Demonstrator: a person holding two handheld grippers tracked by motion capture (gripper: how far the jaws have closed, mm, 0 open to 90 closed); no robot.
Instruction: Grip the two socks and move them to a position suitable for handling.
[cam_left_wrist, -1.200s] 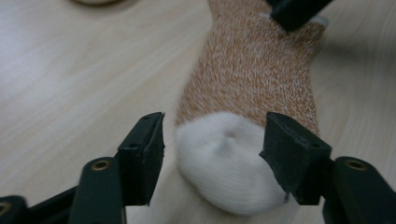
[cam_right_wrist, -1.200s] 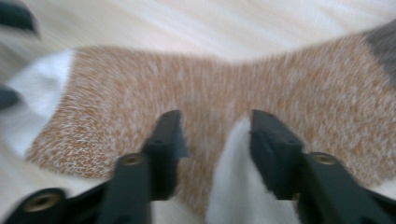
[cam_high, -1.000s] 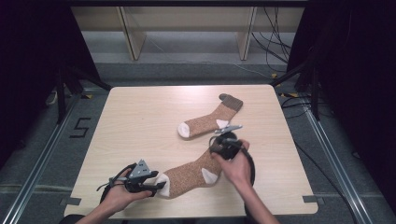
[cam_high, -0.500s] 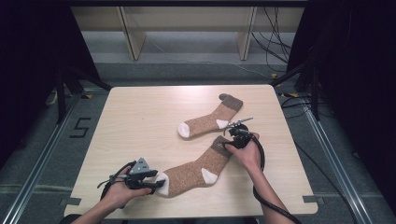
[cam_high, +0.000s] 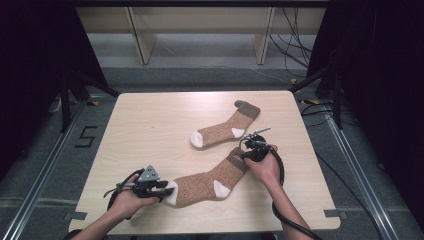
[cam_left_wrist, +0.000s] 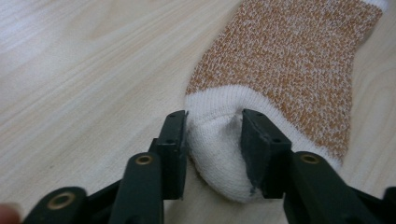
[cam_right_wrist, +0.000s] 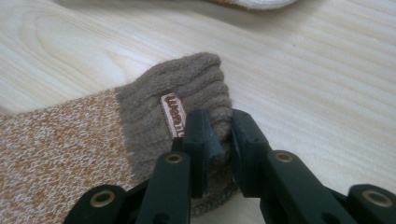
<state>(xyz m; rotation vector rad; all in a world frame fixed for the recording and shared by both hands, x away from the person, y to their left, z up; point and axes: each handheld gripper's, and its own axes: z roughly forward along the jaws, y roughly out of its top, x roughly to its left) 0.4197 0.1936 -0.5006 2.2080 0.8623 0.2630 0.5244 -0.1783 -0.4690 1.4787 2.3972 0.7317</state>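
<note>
The white toe of the near sock (cam_high: 207, 182) is pinched by the left gripper (cam_left_wrist: 212, 140), whose jaws have just been closing on it. The brown ribbed cuff of the same sock is clamped by the right gripper (cam_right_wrist: 219, 135), its jaws likewise just closed on the fabric. Compared with a second earlier, the right gripper has been shifted from the sock's ankle out to the cuff end. The sock is laid near the tabletop's (cam_high: 150, 125) front edge; a second sock (cam_high: 225, 127) is left unmoved nearer the centre.
</note>
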